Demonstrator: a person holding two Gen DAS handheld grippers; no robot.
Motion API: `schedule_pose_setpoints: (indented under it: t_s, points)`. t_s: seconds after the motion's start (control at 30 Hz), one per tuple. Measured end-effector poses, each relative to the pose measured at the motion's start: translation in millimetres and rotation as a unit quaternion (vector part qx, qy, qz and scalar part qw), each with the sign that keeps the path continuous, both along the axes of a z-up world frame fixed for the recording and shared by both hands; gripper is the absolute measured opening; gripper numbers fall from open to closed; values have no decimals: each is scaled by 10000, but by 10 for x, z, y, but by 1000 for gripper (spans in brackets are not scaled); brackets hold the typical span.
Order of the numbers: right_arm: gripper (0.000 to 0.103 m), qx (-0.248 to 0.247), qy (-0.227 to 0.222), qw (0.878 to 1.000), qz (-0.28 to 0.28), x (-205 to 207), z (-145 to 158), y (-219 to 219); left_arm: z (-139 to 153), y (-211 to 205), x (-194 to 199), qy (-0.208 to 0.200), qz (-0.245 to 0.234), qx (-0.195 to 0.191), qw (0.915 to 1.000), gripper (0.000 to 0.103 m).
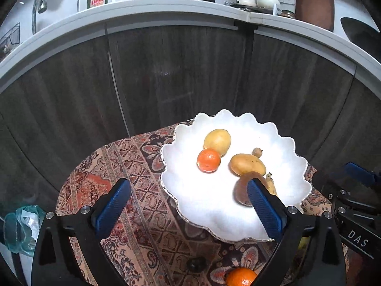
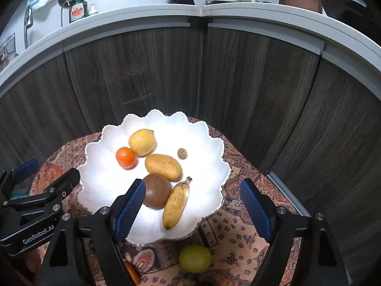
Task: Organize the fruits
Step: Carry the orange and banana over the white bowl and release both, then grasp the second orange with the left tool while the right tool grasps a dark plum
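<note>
An orange (image 1: 241,277) lies closest to the left camera, on the patterned cloth (image 1: 133,166) at about 6 o'clock, right under the left hand-held gripper (image 1: 188,212). That gripper stands wide and holds nothing, its blue pads spread on either side of the cloth and the bowl's near rim. Such a wide stance fits a round fruit, so the orange looks like its likely next pick.

In the right view a green fruit (image 2: 195,257) sits on the cloth at 6 o'clock, just outside the bowl's near edge. The right hand-held gripper (image 2: 193,212) is also wide and empty, its fingers bracketing the near half of the bowl.

The white scalloped bowl (image 2: 209,166) is where the fruit is being gathered. It carries a banana (image 2: 176,202) at its near side, touching a brown round fruit (image 2: 157,191) at its 9 o'clock. A mango (image 2: 163,166) lies beyond them, with a small orange (image 2: 126,157) and a yellow lemon-like fruit (image 2: 142,141) touching each other toward 11 o'clock. A small brown nut-like thing (image 2: 182,153) sits apart at 1 o'clock.

Two fruits left outside suggest the job is well along but unfinished. The round fruits could roll on the cloth if nudged. The worktop stands against dark wood cabinet doors (image 2: 166,71).
</note>
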State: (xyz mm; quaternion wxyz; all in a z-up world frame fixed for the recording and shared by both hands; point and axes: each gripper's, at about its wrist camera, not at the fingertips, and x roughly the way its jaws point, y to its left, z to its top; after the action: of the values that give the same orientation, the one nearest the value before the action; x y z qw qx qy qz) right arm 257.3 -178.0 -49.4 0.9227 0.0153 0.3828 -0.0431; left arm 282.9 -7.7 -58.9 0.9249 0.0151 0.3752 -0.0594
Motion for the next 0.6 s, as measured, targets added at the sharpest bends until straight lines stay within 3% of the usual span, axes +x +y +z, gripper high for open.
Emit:
schedule_pose_setpoints:
  t_s: [0.6]
  points:
    - [82,63,-88,9999,-22,-553,39,-161,-8,-144,-578,-27,-15,-53,10000,100]
